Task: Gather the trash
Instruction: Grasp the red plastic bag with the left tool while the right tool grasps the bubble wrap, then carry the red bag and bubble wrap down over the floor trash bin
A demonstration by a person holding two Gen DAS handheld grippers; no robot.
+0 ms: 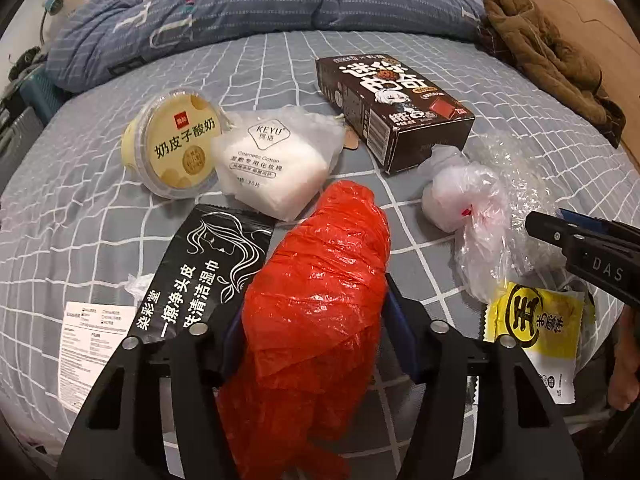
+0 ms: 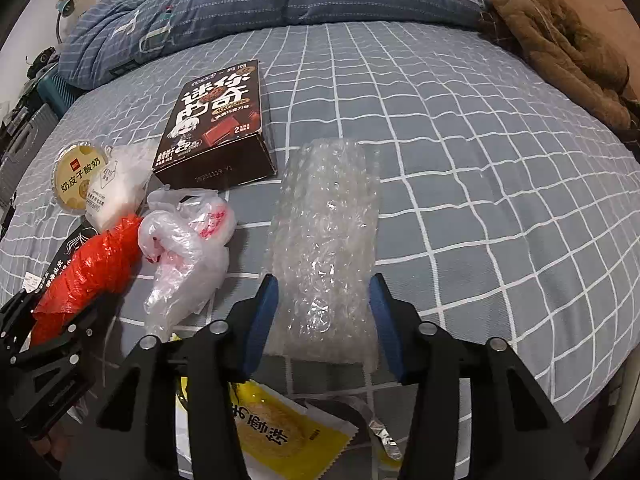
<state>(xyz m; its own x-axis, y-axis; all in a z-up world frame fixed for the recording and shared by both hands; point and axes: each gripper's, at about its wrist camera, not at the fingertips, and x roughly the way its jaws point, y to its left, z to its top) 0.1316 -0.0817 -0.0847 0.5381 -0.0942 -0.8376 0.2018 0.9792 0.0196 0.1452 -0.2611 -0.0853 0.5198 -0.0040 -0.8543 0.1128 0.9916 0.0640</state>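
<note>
Trash is spread on a bed with a grey sheet with a white grid pattern [image 1: 460, 64]. The left gripper [image 1: 312, 320] has its blue-padded fingers [image 1: 402, 320] closed against both sides of a crumpled red plastic bag [image 1: 320, 280], gripping it; the bag runs forward out of the fingers and back toward the camera. The right gripper [image 2: 324, 320] has its fingers spread fairly wide on either side of a clear bubble-wrap sheet [image 2: 328, 224] lying flat on the sheet; the blue pads [image 2: 262, 320] sit just beside the wrap's edges, contact cannot be told. Just left of the bubble wrap lies a crumpled translucent white plastic bag with red print [image 2: 184, 240], touching the red bag's end. Behind these lies a dark brown cardboard snack box with white lettering [image 1: 396, 108], flat on the bed. To its left is a clear pouch of white cotton pads [image 1: 276, 160], touching a round pale-yellow yogurt tub with a printed lid [image 1: 176, 144], tilted on its side. A black wet-wipe packet with a white line drawing [image 1: 200, 272] lies just left of the red bag, beside a white printed label [image 1: 92, 352]. A yellow and white snack wrapper [image 1: 536, 328] lies near the front edge under the right gripper. A rumpled blue quilted duvet [image 1: 260, 0] is bunched at the far side, and a brown fleece garment [image 1: 544, 52] lies at the far right.
</note>
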